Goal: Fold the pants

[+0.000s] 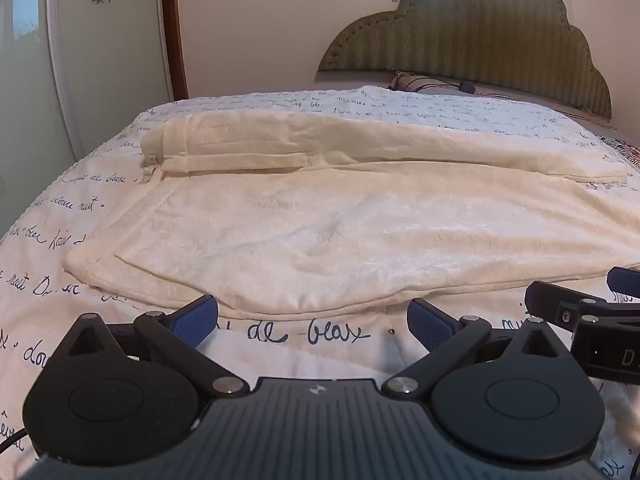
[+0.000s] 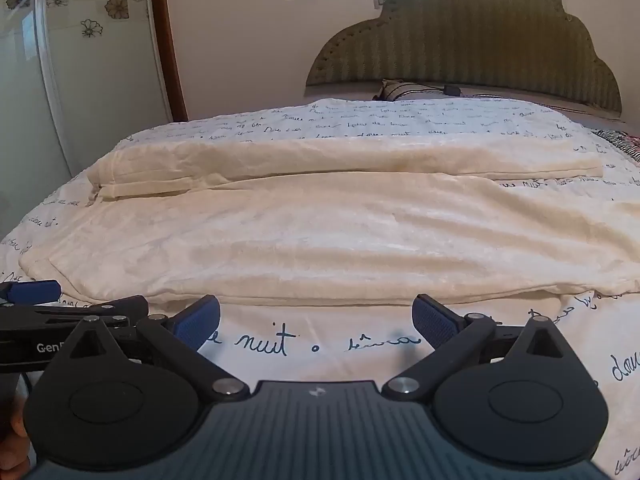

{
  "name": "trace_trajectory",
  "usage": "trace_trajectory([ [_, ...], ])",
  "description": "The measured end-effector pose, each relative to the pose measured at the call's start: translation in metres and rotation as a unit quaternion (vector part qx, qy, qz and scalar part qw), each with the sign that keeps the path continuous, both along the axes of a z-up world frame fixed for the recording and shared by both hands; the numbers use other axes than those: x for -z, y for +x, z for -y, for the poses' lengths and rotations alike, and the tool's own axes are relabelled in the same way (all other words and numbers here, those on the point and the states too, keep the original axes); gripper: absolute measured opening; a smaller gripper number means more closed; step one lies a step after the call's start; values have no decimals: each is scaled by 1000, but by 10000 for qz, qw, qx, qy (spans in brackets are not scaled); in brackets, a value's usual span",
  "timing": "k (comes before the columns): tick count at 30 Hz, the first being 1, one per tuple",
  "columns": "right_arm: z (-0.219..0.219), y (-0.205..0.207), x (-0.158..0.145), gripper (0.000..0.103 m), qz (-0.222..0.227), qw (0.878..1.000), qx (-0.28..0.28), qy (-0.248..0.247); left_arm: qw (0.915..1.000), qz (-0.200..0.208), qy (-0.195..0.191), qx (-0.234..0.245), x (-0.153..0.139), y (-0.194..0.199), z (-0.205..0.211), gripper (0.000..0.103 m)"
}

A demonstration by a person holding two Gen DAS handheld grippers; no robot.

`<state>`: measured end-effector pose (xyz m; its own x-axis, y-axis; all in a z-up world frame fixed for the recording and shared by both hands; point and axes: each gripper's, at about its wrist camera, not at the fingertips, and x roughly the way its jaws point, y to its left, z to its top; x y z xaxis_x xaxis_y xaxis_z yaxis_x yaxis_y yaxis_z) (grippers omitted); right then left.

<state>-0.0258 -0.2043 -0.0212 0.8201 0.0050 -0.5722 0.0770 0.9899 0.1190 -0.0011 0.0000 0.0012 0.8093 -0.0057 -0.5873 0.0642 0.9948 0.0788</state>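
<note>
Cream pants (image 1: 320,216) lie spread across the bed, waistband at the left, legs running right; the far leg is a narrower strip behind the near one. The right wrist view shows the same pants (image 2: 320,236). My left gripper (image 1: 312,322) hovers just short of the near hem, open, blue pads wide apart with only bedspread between them. My right gripper (image 2: 316,320) is open as well, just in front of the near edge of the pants, holding nothing. Each gripper shows at the edge of the other's view: the right one (image 1: 580,312), the left one (image 2: 60,308).
The bedspread (image 1: 312,336) is white with dark handwriting print. A green padded headboard (image 1: 480,36) stands behind, with a pillow (image 1: 420,82) at its foot. A wardrobe with flower decals (image 2: 80,40) stands at the left, and a patterned blanket edge (image 2: 616,140) at the right.
</note>
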Motion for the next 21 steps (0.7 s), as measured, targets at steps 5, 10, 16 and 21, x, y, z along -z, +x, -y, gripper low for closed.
trace_trajectory([
  [5,-2,2,3,103,89,9999,2,57,10000,-74,-14,-55,7,0,-3,103],
  [10,-1,1,5,103,52,9998,-26,170,9998,-175,-107,-80,10,4,-7,103],
  [16,-4,3,11,103,6,9999,-69,111,9996,-239,-103,-128,16,7,-9,103],
  [21,-4,3,15,103,-47,9999,-80,142,9995,-257,-128,-161,18,7,-12,103],
])
